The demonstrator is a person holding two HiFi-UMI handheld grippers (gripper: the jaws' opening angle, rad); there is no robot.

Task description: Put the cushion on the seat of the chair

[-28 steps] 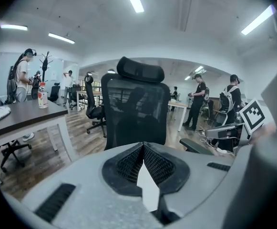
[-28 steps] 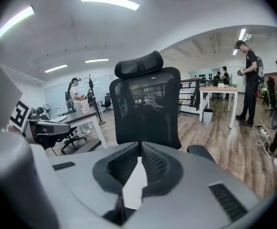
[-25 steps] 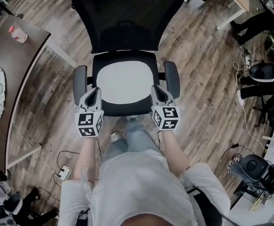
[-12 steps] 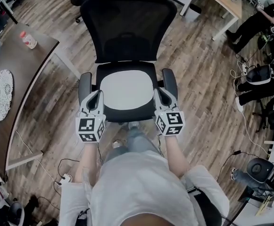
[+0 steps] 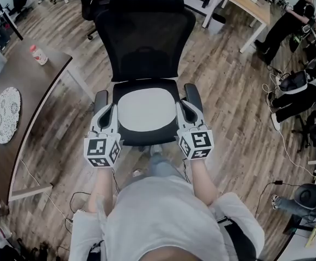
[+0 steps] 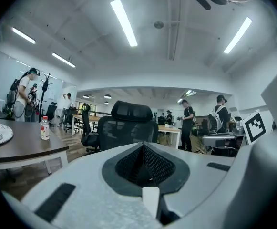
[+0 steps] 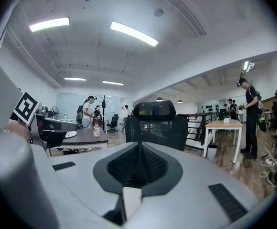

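Chair (image 5: 145,31): one, black, with mesh back
Cushion (image 5: 147,109): one, white, lying flat on the seat of the chair
Left gripper (image 5: 109,112): one, jaws pressed together, nothing between, at left of the cushion
Right gripper (image 5: 184,109): one, jaws pressed together, nothing between, at right of the cushion
Brown table (image 5: 24,91): one, carrying one bottle (image 5: 38,54) and one round lace mat (image 5: 5,115)

Head view steeply down over chair (image 5: 147,42), both gripper views level, facing it
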